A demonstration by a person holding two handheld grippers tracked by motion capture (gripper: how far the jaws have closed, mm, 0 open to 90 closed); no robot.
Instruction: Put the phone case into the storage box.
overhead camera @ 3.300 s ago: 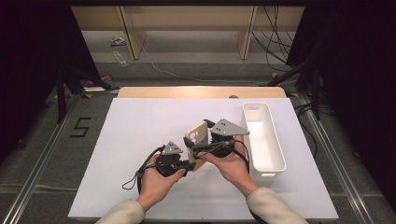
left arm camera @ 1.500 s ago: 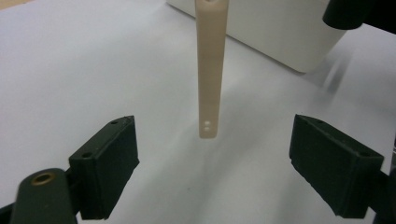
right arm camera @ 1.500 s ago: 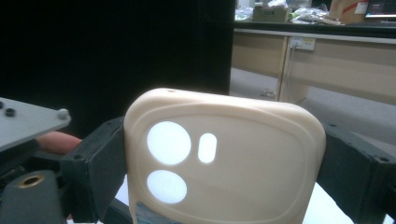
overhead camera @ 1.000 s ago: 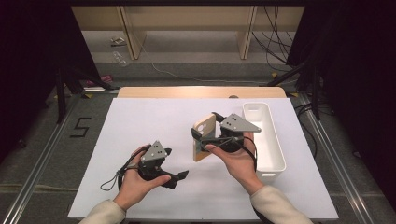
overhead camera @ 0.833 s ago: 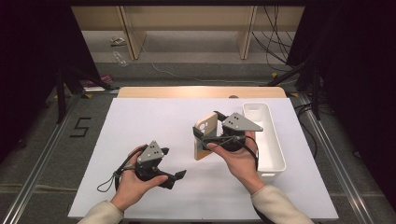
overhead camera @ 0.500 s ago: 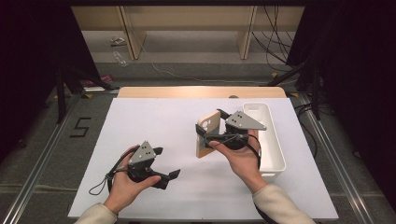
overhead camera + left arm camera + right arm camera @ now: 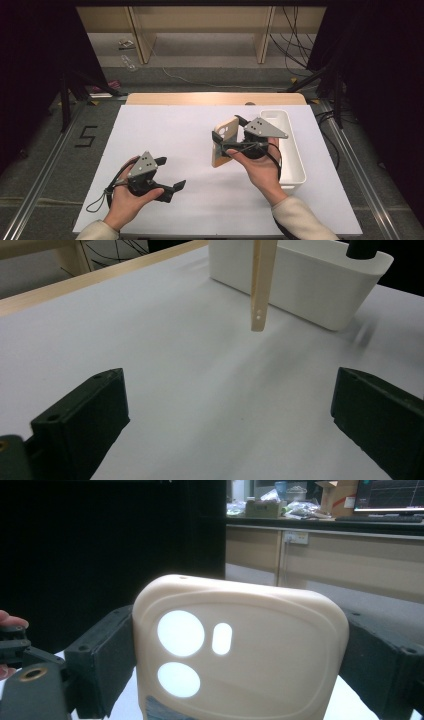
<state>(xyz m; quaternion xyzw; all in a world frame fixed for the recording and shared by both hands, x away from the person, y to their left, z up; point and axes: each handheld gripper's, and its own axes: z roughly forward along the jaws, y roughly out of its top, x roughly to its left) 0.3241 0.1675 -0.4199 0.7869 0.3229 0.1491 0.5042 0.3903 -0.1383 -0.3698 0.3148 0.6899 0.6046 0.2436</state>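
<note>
A beige phone case (image 7: 227,129) with camera cut-outs stands upright in the air above the white table, and my right gripper (image 7: 222,142) is shut on its two sides. In the right gripper view the case (image 7: 270,645) is pinched between the black pads (image 7: 100,655). My left gripper (image 7: 170,173) sits low at the front left, open, nothing between its jaws. In the left gripper view the case (image 7: 261,285) hangs edge-on, well ahead of that open gripper (image 7: 225,410).
A long white bin (image 7: 292,165) lies at the table's right side, just behind my right hand, and also appears as the white bin (image 7: 310,280) beyond the case. The white table top (image 7: 175,125) ends in a wooden strip at the back.
My left gripper has let go of the case's area and drawn away to the front left. The right gripper has carried the case slightly right and up, toward the bin.
</note>
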